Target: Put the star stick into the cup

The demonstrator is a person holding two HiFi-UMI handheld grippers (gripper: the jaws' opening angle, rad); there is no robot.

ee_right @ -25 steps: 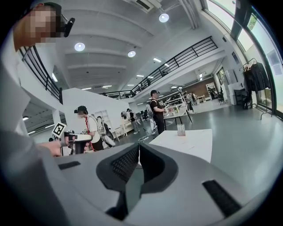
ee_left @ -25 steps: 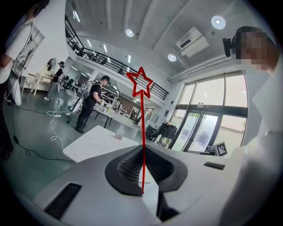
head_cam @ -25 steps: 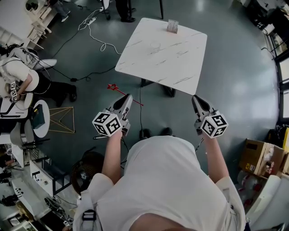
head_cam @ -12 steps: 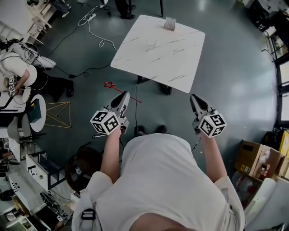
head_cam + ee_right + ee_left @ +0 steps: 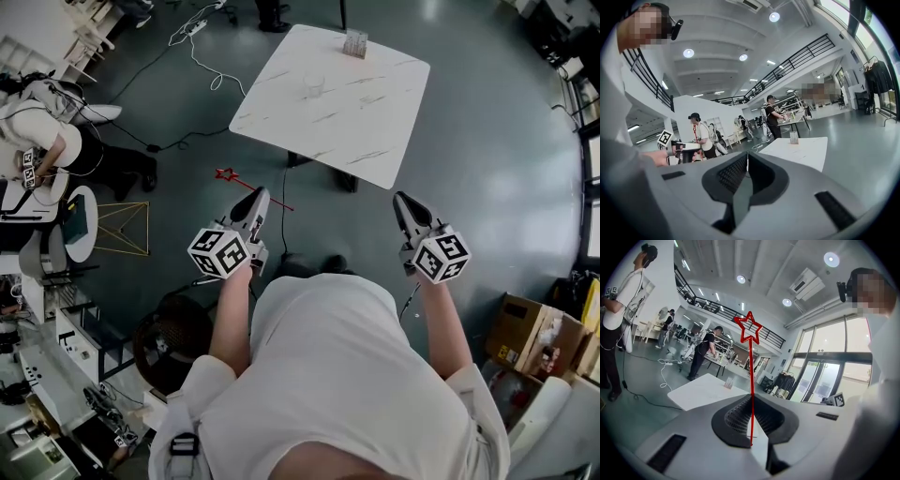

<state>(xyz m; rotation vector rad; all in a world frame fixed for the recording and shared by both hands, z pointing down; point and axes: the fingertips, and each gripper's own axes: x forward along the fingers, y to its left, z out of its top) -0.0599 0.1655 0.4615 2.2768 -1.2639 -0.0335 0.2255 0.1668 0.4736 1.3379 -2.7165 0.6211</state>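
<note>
Table has shifted in view; star stick stays pinched in left gripper.

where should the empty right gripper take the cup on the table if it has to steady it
Likely the cup by its side wall, low, jaws either side, coming level from the near right edge of the table. It stands upright and its open mouth should stay free for the star stick in the left gripper. The right gripper is shut, so open it first.
</note>
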